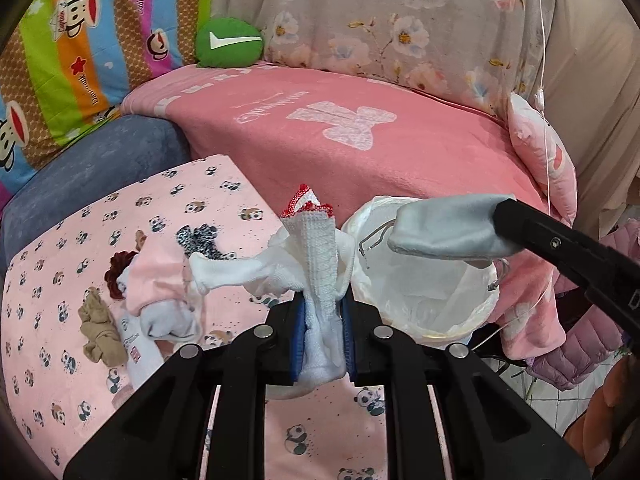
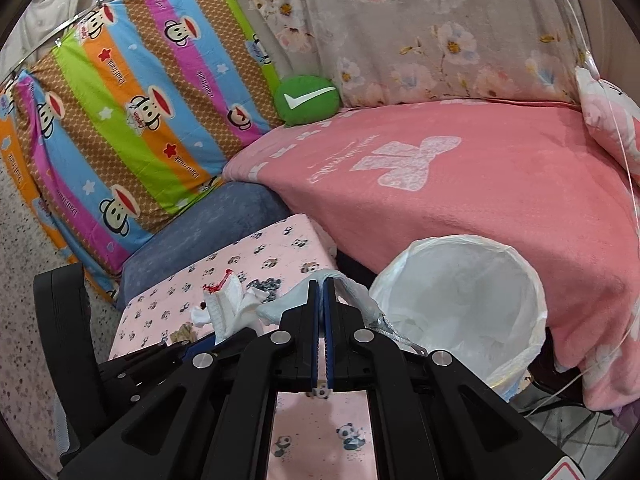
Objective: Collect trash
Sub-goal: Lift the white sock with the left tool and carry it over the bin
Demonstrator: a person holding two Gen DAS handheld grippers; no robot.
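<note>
Trash bin (image 2: 460, 312), lined with a thin white bag, stands at the edge of a bed covered by a pink blanket (image 2: 460, 184), just beside a low surface draped in pink panda-print cloth (image 1: 132, 216).

The left gripper (image 1: 324, 320) is clenched on a bundle of white socks (image 1: 316, 264); one has a knitted cuff with red trim poking up above the blue-padded fingers (image 1: 299, 328), and another droops out to the left. The bundle hangs just left of the bin's rim.

The right gripper (image 2: 322, 320) has its fingers pressed together on a pale grey piece of cloth (image 2: 348, 288), possibly a sock or a face mask; the view does not settle which. In the left camera's view this grey piece (image 1: 444, 228) hangs over the bin's open mouth.

On the panda cloth lies a small heap of other items: a pink and white sock (image 1: 156, 292), a crumpled tan piece (image 1: 100, 332), and a black and white spotted piece (image 1: 200, 240).

Behind the bed hang a floral curtain (image 1: 380, 20) and a bright striped sheet printed with cartoon monkeys (image 2: 132, 120). A round green cushion (image 1: 228, 42) with a white tick sits at the blanket's far corner.
</note>
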